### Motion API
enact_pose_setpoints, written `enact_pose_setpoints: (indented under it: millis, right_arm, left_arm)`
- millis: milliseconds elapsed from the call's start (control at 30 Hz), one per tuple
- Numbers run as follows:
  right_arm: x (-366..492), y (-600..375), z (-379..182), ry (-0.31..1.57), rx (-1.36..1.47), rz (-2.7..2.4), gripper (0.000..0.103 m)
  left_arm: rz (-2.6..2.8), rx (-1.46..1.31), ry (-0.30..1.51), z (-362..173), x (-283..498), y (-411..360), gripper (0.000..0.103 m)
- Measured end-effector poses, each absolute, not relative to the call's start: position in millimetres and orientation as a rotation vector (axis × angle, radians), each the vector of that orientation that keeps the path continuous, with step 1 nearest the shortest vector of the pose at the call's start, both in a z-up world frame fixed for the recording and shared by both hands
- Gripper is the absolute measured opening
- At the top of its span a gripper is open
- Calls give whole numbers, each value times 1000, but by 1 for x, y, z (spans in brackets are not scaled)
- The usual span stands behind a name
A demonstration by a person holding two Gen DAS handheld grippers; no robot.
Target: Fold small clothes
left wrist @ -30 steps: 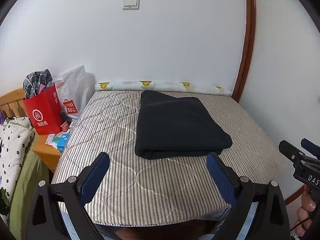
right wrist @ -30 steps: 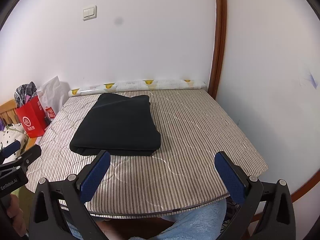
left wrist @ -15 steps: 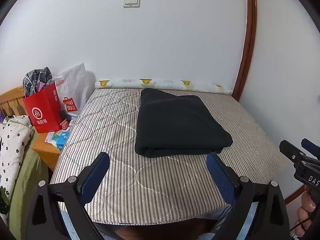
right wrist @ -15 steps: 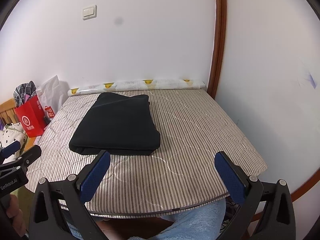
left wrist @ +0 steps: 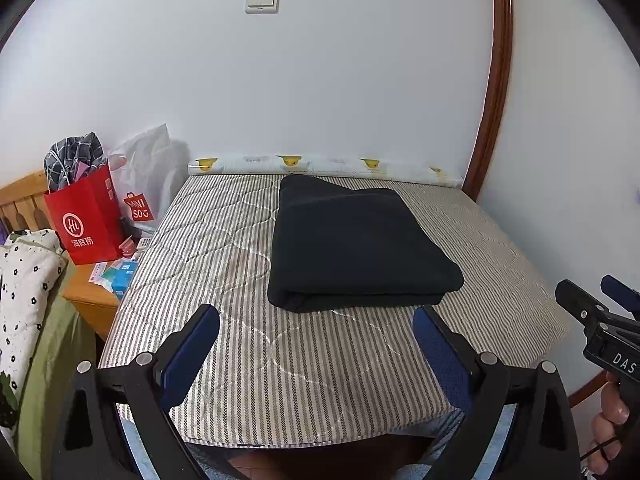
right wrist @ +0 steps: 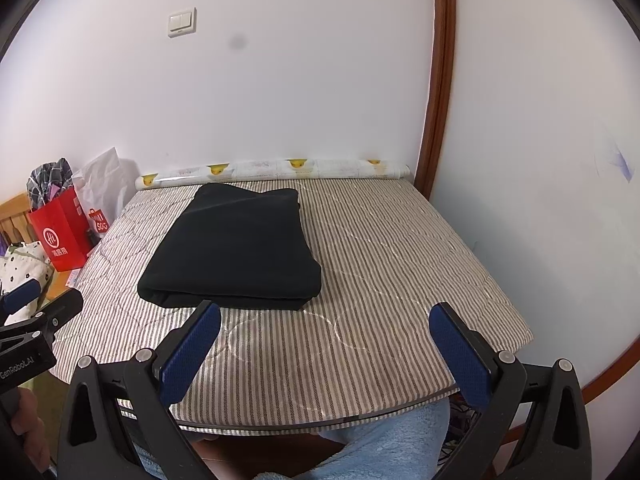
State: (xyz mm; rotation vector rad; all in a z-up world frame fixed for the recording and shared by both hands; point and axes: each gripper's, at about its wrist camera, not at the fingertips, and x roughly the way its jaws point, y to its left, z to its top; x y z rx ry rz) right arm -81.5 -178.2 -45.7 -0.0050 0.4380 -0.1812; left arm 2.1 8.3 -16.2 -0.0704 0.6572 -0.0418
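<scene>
Blue pads on both tongs, and both sets are spread wide with nothing between them. The left tongs hang just off the near edge of the striped quilted pad, and the right tongs sit beside them at the same edge, neither touching any cloth.

Past that, the black garment lies roughly mid-surface, a bit toward the left side in the right wrist view, already stacked into a neat thick rectangle with the folded edge facing the person. So the guess is that folding on this piece is basically finished, or there's one last halving left. If another fold is wanted, the next move calls for both tongs to reach forward, pinch the two near corners through all the layers, and carry them back over the far edge without letting the stack slide. It's thick, so a shallow pinch would probably only catch the top layer.

Nothing sits between the tongs and the garment, so the approach looks open. Off to the left there's a red paper bag and a white plastic bag on a wooden nightstand, well apart from the garment. At the far end a rolled duck-print sheet lies against the wall, near the garment's back edge, so a fold going that way has little room.
</scene>
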Motion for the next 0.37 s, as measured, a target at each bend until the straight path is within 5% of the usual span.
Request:
enact_pose_setpoints:
  millis: [367]
  right_arm:
    - [-82, -179, -45, 436, -3, -178, 102]
  left_arm:
    - [-32, -65, 655, -17, 3, 8, 98]
